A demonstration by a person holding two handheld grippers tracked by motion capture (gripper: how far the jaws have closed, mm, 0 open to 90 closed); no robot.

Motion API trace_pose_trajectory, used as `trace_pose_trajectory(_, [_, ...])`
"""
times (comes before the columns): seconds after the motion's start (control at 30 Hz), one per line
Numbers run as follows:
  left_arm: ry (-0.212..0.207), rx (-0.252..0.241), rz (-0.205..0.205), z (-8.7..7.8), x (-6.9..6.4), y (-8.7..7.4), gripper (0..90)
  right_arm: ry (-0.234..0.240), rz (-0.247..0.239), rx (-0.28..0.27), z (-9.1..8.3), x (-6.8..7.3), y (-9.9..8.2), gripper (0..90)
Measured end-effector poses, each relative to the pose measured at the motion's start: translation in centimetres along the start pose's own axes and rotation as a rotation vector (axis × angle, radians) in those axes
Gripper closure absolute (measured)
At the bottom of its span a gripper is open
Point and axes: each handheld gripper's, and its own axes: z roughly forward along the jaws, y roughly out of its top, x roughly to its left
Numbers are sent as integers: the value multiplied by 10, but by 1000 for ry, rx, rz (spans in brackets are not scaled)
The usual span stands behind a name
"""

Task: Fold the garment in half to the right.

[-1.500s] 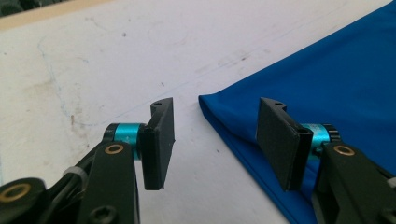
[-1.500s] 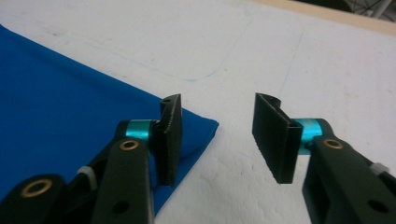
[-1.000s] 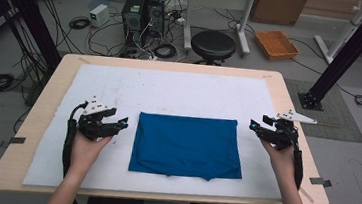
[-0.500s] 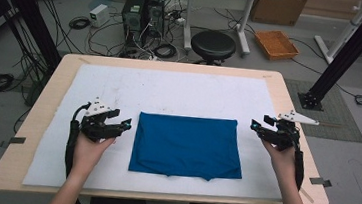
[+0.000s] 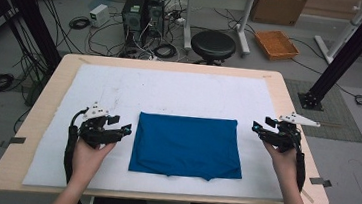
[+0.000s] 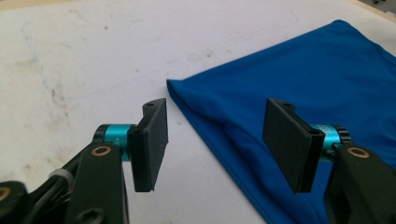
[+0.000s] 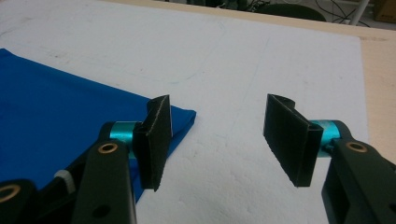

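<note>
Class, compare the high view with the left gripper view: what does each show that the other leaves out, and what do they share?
High view alone: the whole folded blue cloth as a rectangle, the right gripper beside its right edge, both hands, and the floor with a black stool and an orange tray.

Left gripper view alone: close up, the left gripper with jaws apart straddling the cloth's left edge near its far corner, and faint marks on the white mat.

Both share the cloth, mat and left gripper.
</note>
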Motion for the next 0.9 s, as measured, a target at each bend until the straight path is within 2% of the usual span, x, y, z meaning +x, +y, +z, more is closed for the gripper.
trace_pose_trajectory(0.2, [-29, 52, -71, -6, -12, -25, 443, -4, -3, 0, -2, 0, -2, 422])
trace_pose_trajectory(0.5, [-95, 114, -243, -8, -20, -57, 503, 0, -15, 13, 2, 4, -3, 424])
trace_pose_trajectory(0.67, [-111, 135, -274, -3, -25, -61, 530, 1, -22, 11, 2, 5, -3, 424])
trace_pose_trajectory(0.73, [-125, 133, -303, 1, -27, -63, 539, 2, -21, 13, 2, 5, -3, 424])
trace_pose_trajectory(0.9, [-133, 125, -315, 6, -30, -63, 556, 4, -28, 16, 4, 7, -3, 425])
